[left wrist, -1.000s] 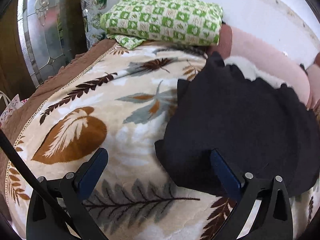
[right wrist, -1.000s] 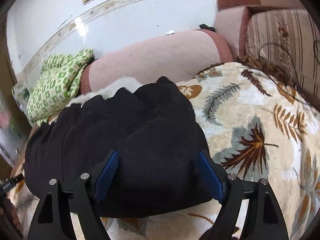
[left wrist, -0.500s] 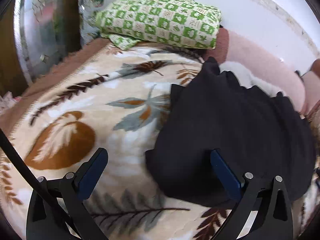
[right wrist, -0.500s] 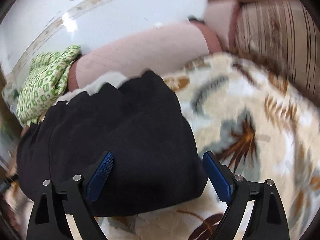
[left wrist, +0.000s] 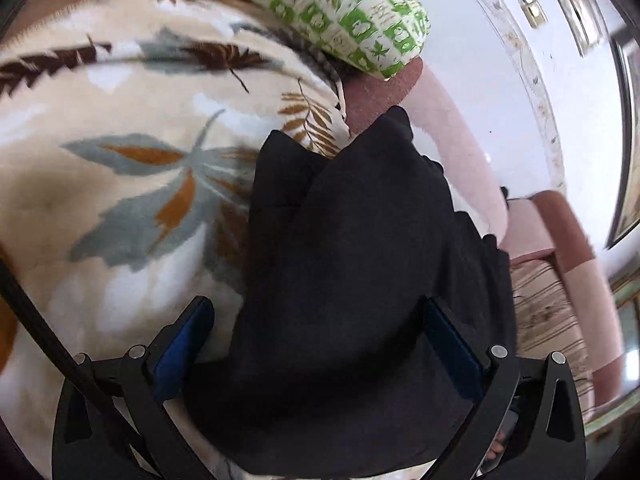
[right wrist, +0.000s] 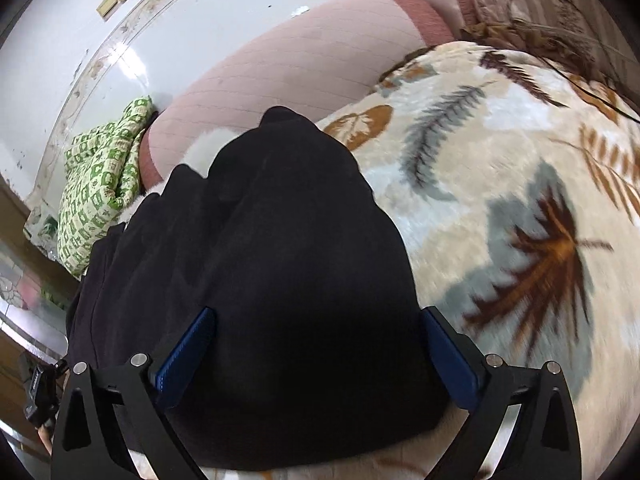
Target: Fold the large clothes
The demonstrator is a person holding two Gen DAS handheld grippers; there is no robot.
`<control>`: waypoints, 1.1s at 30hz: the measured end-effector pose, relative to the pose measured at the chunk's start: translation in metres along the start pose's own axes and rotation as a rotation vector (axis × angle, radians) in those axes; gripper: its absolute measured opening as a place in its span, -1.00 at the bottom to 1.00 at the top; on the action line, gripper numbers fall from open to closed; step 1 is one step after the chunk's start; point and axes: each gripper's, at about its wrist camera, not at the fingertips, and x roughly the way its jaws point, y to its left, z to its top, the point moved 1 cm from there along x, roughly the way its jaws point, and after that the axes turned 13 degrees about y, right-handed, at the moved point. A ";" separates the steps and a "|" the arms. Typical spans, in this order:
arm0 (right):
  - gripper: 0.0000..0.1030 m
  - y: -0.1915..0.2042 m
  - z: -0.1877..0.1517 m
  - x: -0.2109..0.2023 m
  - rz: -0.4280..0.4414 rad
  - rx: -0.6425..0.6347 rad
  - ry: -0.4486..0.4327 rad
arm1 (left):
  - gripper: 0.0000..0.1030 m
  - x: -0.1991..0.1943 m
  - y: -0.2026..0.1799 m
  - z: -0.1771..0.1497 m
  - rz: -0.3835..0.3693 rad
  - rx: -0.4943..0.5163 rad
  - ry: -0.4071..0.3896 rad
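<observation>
Right gripper (right wrist: 316,356), black frame with blue pads: the jaws are opening and stand wide, straddling the near, rounded end of the black, soft, fleece-like folded garment (right wrist: 280,240). The cloth lies between the pads, but neither pad visibly presses it; this gripper is judged released. The garment lies directly ahead of and below the gripper, its long axis running away from the gripper towards the pink padded headboard roll (right wrist: 288,64).

Left gripper (left wrist: 320,344), same build: jaws spread wide, nothing clamped. Its right pad overlaps the dark cloth, though whether it touches cannot be told in the dark. The left pad hangs over the cream plush bed blanket with brown and grey leaf print (left wrist: 100,184). Here the garment (left wrist: 352,260) lies ahead and to the right.

The garment rests on the blanketed bed, its far tip at the headboard roll. The green-and-white checked folded cloth (left wrist: 340,12) lies well apart, at the bed's head. The right gripper is centred on the bundle; the left is offset to one edge. Any next grasp probably falls on the near hem.
</observation>
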 end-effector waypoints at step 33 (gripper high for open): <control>-0.40 0.010 0.004 -0.034 0.432 0.021 0.191 | -0.24 -0.045 -0.065 -0.042 0.097 0.074 0.028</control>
